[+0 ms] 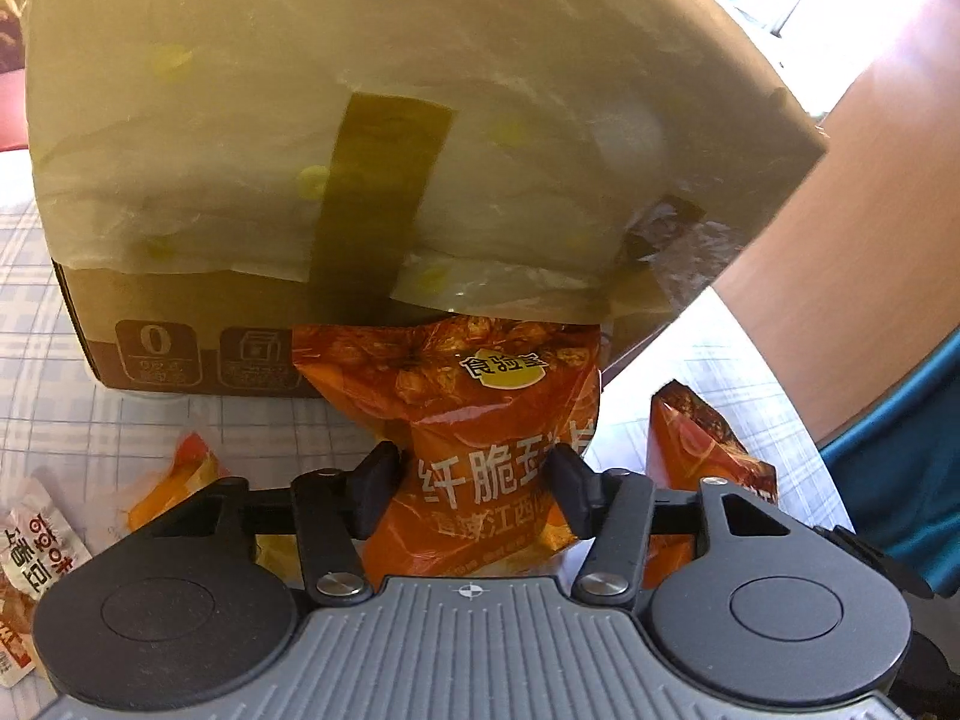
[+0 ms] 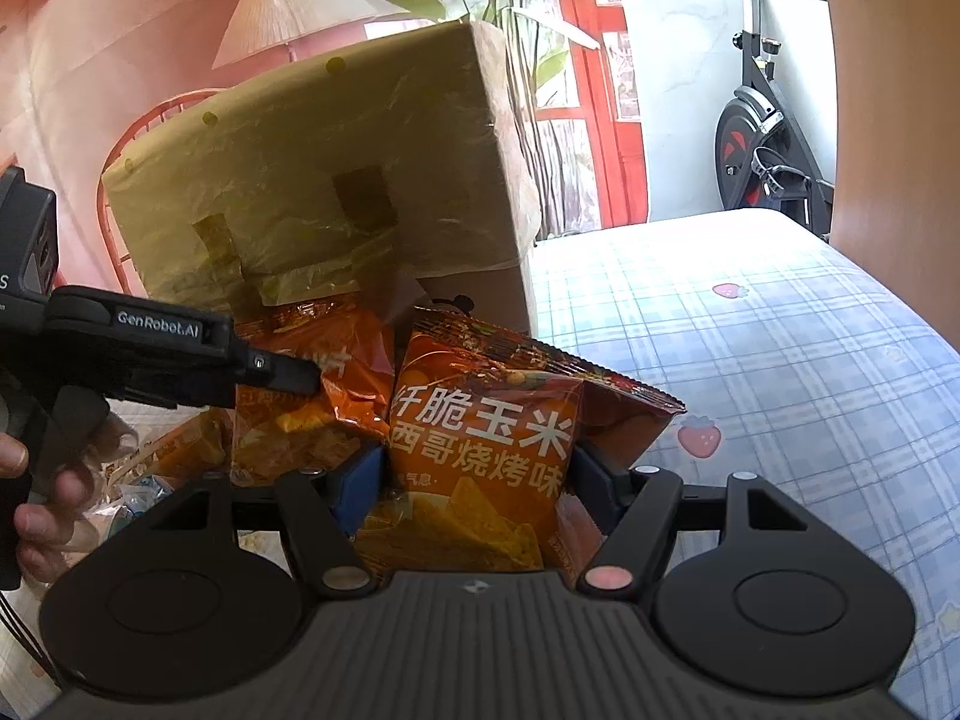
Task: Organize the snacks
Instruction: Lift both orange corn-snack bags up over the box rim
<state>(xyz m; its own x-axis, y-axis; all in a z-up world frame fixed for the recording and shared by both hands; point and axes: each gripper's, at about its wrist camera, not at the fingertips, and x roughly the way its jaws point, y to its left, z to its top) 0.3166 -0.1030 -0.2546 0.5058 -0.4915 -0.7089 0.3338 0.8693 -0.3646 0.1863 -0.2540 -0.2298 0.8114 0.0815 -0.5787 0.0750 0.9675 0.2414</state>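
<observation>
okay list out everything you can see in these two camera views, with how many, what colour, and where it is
Cardboard box: one, brown, draped with a yellow-dotted translucent plastic sheet, standing on the table.
Checked tablecloth: one, pale blue and white, strawberry prints.
Orange corn chip bags: two held, one in the left gripper, one in the right.
Loose snack packets: at least three, an orange one at right, another at left, a white and red one far left.
Exercise bike: one, black, background.
Left gripper: shut on its bag.
Right gripper: shut on its bag.
</observation>
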